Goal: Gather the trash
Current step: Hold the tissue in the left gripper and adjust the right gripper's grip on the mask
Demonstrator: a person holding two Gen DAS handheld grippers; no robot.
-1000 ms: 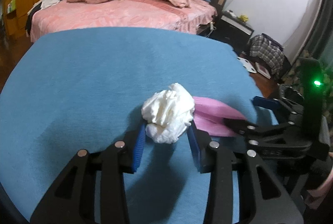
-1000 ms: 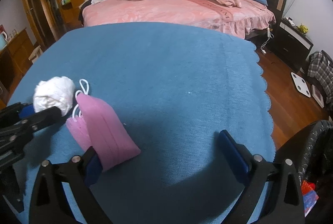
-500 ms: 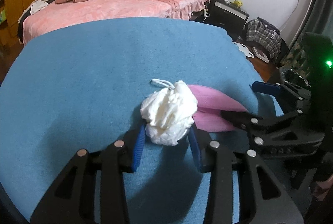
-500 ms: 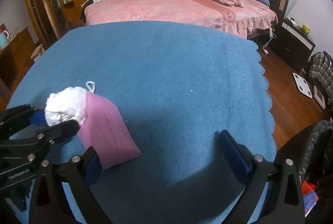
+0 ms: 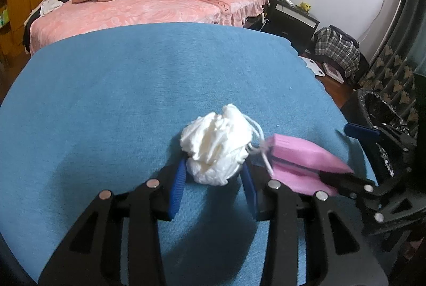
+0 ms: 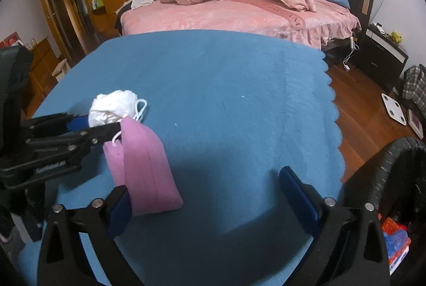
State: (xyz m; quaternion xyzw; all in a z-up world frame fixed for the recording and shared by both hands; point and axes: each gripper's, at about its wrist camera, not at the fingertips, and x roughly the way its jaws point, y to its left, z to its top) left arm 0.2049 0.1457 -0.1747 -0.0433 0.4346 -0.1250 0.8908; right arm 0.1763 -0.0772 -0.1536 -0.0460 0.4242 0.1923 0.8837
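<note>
Crumpled tissue [image 5: 217, 146] clamped in left gripper [image 5: 214, 177], beside pink mask [image 6: 145, 166]; right gripper [image 6: 210, 195] spread wide; right view alone showing bin [image 6: 399, 179].

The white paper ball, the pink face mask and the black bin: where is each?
white paper ball [image 5: 217, 146], left wrist view, middle of the crumpled wad.
pink face mask [image 6: 149, 169], right wrist view, centre of the folded cloth.
black bin [image 6: 394, 166], right wrist view, rim.
</note>
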